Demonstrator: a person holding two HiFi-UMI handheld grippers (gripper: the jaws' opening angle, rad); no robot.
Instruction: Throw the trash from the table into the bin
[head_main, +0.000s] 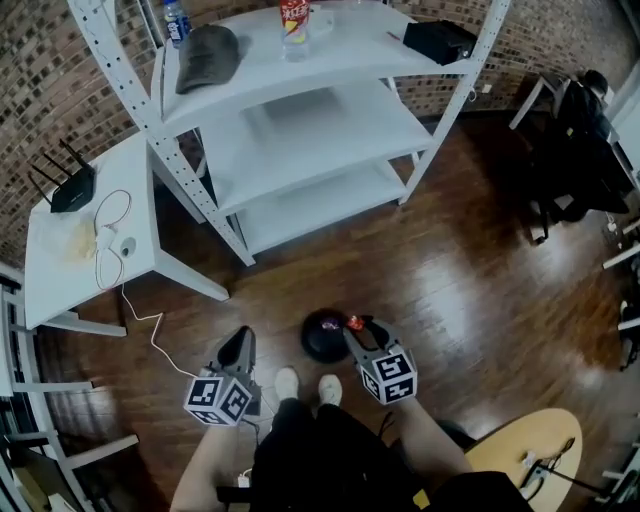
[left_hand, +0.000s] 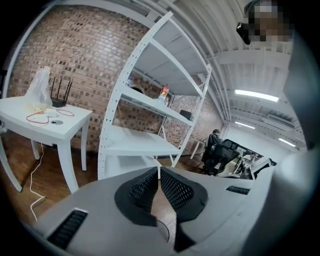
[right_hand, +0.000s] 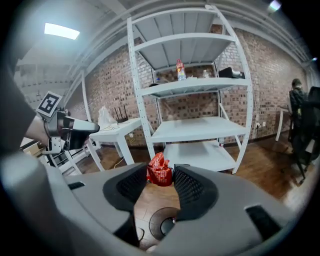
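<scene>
Red crinkly snack wrapper (right_hand: 160, 170) is pinched between the jaws of the right gripper (head_main: 356, 328), poking out past the tips, so that one's clamped on the trash. The black bin (head_main: 322, 340) sits on the wooden floor (head_main: 450, 280) right at the person's feet. From the head view the wrapper hangs above the bin's right rim rather than dead centre, and in the right gripper view the bin's round mouth shows straight below the jaws. The wrapper's just a scrunched wad, no real long axis to worry about. The left gripper (left_hand: 159, 175) is off to the bin's left, jaws squeezed together with nothing in them. So it's the right hand's job imo: maybe nudge a touch toward the bin's middle, then let go.
</scene>
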